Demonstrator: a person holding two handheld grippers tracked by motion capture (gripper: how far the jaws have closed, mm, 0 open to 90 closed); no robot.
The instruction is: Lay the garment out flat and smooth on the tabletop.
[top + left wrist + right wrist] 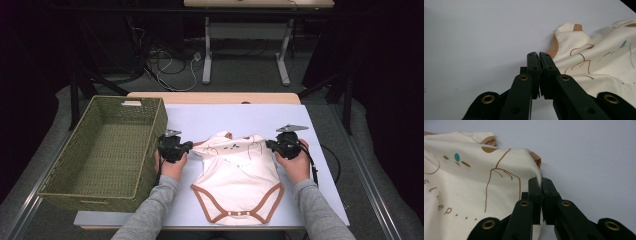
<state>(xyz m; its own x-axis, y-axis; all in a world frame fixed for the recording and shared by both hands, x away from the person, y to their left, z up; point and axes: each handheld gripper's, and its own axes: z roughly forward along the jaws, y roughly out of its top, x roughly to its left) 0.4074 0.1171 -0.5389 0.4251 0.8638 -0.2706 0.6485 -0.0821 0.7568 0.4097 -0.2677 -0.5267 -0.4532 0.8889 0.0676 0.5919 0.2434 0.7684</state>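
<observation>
Lying at lower centre of the high view, the cream baby bodysuit (237, 172) sits flat on the pale counter (320, 200), snap end toward the bottom edge, brown trim around leg openings and neck. Its upper part is folded or bunched between the two grippers; exact fold lines are hard to make out at this size.

Left gripper (189, 146): at centre left of the high view, just beside the bodysuit's upper left corner. In the left gripper view the jaws are pressed together, with the brown-trimmed edge of the garment right at their tips. Whether cloth is actually caught between them I cannot tell; the contact spot is hidden behind the jaw tips.

Right gripper (270, 144): at centre right of the high view, at the bodysuit's upper right corner. In the right gripper view its jaws pinch a ridge of cream fabric, visible as a thin fold rising from the slit between them. The garment's left portion is cut off by the frame edge there; printed lettering is partly readable only.

Woven basket (107, 152): left of the high view, near the left gripper, partly overhanging the counter's left side. Its near wall hides the counter edge below it.
</observation>
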